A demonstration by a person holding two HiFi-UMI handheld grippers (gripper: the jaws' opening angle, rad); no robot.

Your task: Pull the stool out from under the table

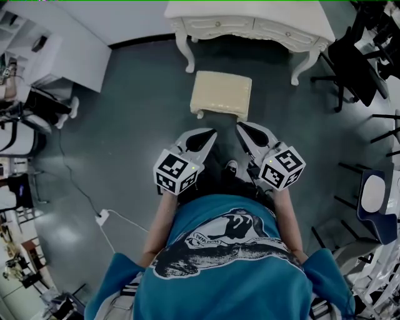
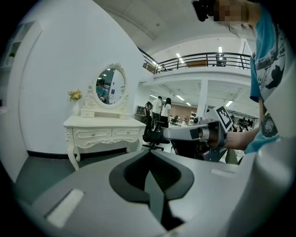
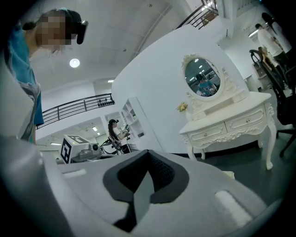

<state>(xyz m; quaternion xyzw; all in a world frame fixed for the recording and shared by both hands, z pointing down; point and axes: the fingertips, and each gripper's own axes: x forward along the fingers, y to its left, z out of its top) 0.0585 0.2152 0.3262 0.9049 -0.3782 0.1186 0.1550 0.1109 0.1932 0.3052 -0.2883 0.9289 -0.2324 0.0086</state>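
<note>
At the far left stand white shelves [image 1: 59,47] with clutter around their foot. A thin white cable [image 1: 128,220] trails over the floor [image 1: 131,131] to a plug block. The floor is dull grey and smooth, with faint patches of shine.

The person in the teal shirt [image 1: 225,275] stands facing the desk [image 1: 250,15] with both arms out. The left gripper [image 1: 211,133] is held level, pointing toward the desk. Its fingers are closed tip to tip, with nothing between them.

The stool [image 1: 222,94] sits on the floor just ahead of the two grippers, midway between them. It is in front of the desk, between the desk's curved front legs. Its cream seat is clear of the desk top, with a strip of floor between. Neither gripper appears to touch it.

The desk is white and carved, with two drawers. It stands against a plain white wall and carries an oval mirror [image 2: 110,86] and a small vase of flowers [image 2: 75,96].

The right gripper [image 1: 241,127] is beside the left one, apart from it, and also points toward the desk. Its fingers are pressed together and hold nothing.

To the right are dark office chairs [image 1: 353,62], with a blue chair [image 1: 377,200] nearer the person. The room beyond is a tall open hall. It has a railed balcony [image 2: 203,58], strip lights under it and people [image 2: 162,109] standing well back.
</note>
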